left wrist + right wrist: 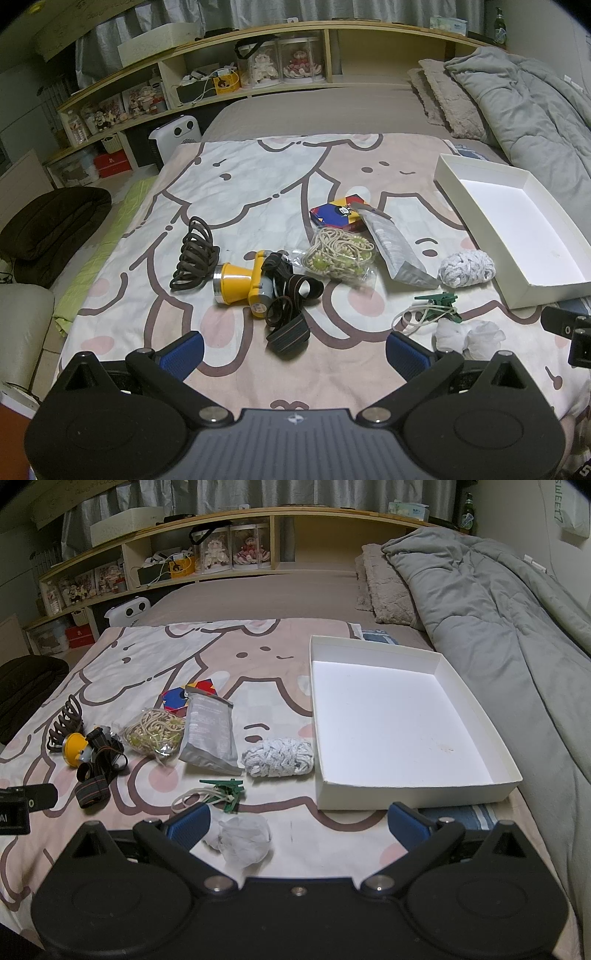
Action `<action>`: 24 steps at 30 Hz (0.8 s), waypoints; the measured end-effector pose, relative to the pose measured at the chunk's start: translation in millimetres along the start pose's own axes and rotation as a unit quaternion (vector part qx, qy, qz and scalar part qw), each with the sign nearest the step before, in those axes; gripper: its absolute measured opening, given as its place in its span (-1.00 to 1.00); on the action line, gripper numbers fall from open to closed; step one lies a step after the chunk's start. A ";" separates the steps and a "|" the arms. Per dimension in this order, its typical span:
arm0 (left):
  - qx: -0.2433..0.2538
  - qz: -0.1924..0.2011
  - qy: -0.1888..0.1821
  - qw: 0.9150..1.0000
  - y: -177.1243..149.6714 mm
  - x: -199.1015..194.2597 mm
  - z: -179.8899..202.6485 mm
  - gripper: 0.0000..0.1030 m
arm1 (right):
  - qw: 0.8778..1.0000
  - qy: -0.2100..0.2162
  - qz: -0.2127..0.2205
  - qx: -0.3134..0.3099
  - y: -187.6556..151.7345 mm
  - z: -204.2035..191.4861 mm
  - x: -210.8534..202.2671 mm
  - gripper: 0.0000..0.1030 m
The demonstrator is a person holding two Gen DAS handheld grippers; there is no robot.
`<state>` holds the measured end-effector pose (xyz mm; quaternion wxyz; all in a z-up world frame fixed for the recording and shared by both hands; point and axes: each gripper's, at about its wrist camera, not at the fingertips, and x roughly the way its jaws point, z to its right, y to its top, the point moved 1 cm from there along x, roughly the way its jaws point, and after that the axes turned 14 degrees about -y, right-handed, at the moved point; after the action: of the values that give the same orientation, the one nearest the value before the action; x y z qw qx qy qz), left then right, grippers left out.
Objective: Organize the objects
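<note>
Loose objects lie on a cartoon-print sheet: a yellow headlamp with black straps, a dark coiled cord, a bag of beige cord, a grey pouch, a colourful small box, a white-blue knitted bundle, a green clip with white loop and crumpled white tissue. An empty white box sits at the right. My left gripper is open above the sheet, near the headlamp straps. My right gripper is open, its left finger beside the tissue.
A grey duvet and a fluffy pillow lie beyond the box. A wooden shelf with dolls and clutter runs behind the bed. A dark cushion lies on the floor at the left.
</note>
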<state>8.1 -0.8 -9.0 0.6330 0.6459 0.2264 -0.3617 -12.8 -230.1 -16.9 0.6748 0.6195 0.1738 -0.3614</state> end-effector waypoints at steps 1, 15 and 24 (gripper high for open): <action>0.000 0.000 0.000 1.000 -0.2 -0.1 -0.1 1.00 | 1.000 0.000 0.000 0.000 0.0 0.1 -0.1 1.00; 0.005 0.000 -0.005 1.000 -0.3 0.0 0.0 1.00 | 1.000 0.001 0.000 0.000 0.4 0.5 0.0 1.00; 0.006 0.000 -0.005 1.000 -0.2 0.0 0.0 1.00 | 1.000 0.001 0.000 0.000 0.0 0.5 0.3 1.00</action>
<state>7.9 -0.8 -9.1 0.6304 0.6475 0.2212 -0.3666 -12.7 -230.7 -17.0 0.6745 0.6198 0.1744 -0.3612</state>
